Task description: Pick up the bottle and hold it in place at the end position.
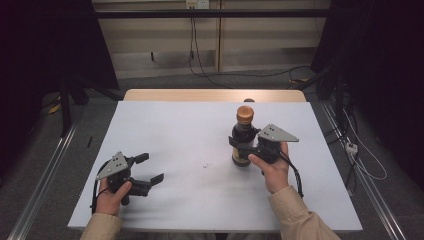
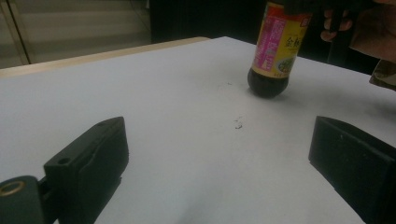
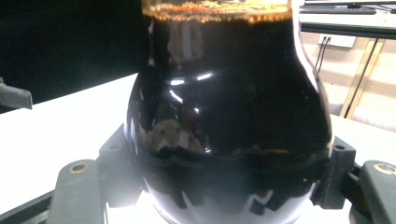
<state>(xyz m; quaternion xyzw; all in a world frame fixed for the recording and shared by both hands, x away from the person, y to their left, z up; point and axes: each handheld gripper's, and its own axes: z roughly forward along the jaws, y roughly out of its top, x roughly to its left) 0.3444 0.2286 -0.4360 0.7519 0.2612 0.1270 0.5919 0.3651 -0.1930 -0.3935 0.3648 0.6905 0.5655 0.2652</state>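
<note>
A white bench [image 1: 200, 135] with a pale wooden strip [image 1: 215, 95] along its far edge carries a few dark specks [image 1: 206, 165] near its middle. Grey floor lies around it, with black cables [image 1: 240, 75] trailing behind. Metal rails [image 1: 45, 175] run along both sides. A white power strip [image 1: 352, 148] lies on the floor to the right. Beige wall panels [image 1: 210, 45] stand at the back.

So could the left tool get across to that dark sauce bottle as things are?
Probably yes: the left tool stands open, with bare white table between it and the bottle, though the right tool already flanks it.
</note>
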